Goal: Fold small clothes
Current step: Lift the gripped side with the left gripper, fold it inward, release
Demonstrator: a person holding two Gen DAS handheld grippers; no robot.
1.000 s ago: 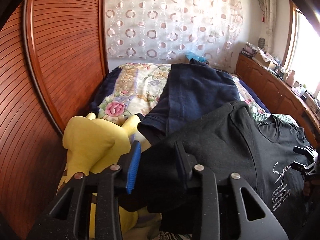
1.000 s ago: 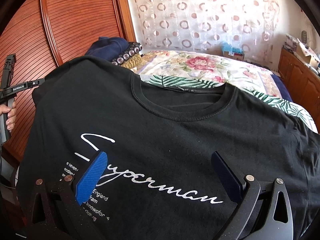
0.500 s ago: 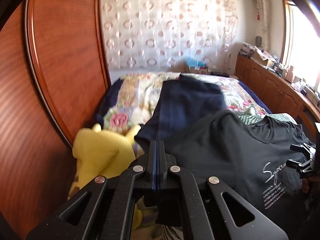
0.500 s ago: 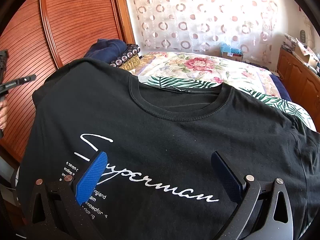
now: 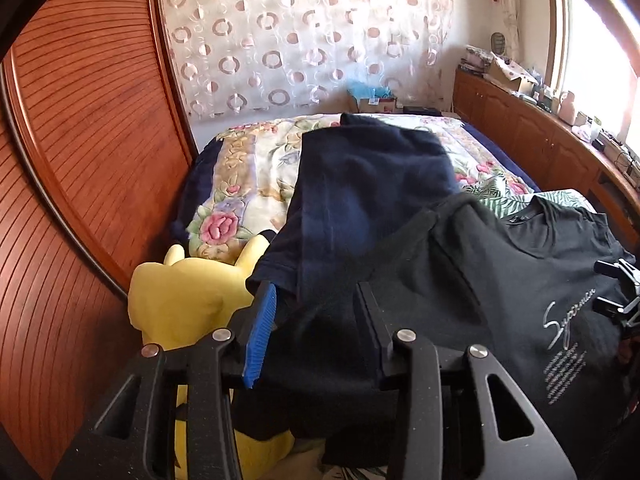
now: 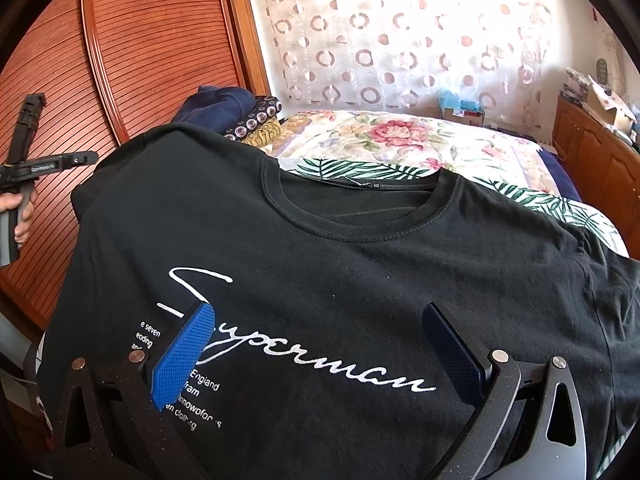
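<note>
Bedside: left tool angled down, opening.

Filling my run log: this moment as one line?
left tool: opening, sleeve between | right tool: open over black tee | tee flat, unfolded

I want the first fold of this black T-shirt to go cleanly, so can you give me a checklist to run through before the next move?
1. Black T-shirt lies front up, print readable: ok.
2. Left gripper jaws opening, dark cloth between the fingers, pads not pressing: not ok for lifting.
3. Right gripper open above the print, holding nothing: ok.
4. Left sleeve lies over the navy garment: not ok.
5. Yellow plush toy beside the sleeve edge, crowding the fold: not ok.
6. Shirt hem flat: cannot tell, out of view.
</note>
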